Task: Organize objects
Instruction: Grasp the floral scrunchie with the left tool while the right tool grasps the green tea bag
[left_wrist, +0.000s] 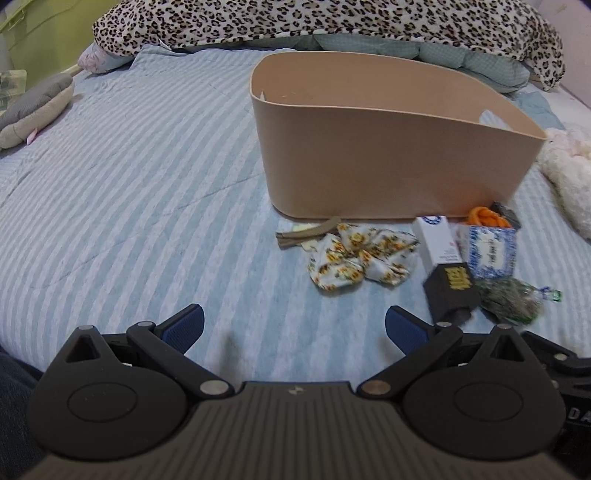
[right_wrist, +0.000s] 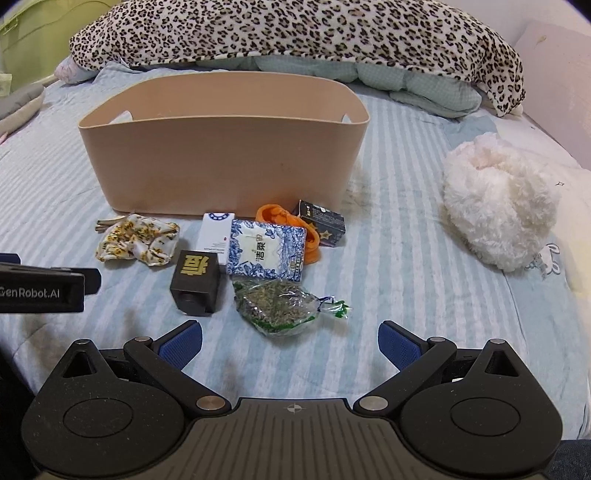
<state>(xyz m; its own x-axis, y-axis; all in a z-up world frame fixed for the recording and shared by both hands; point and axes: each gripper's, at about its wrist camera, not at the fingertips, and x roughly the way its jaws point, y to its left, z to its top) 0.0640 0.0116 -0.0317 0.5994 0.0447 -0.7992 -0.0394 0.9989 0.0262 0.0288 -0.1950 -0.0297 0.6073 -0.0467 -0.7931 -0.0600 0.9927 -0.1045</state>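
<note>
The beige bin (right_wrist: 225, 162) lies long axis left to right behind the white box (right_wrist: 214, 236), which points toward it; both the left gripper (left_wrist: 294, 325) and right gripper (right_wrist: 290, 341) gape wide, holding nothing.

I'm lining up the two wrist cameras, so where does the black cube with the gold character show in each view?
Left wrist: the black cube sits right of centre, just beyond the left gripper's right-hand fingertip.
Right wrist: the black cube sits left of centre, ahead of the right gripper's left-hand fingertip.
Shared landmark: the beige bin stands behind the cube in both.
</note>
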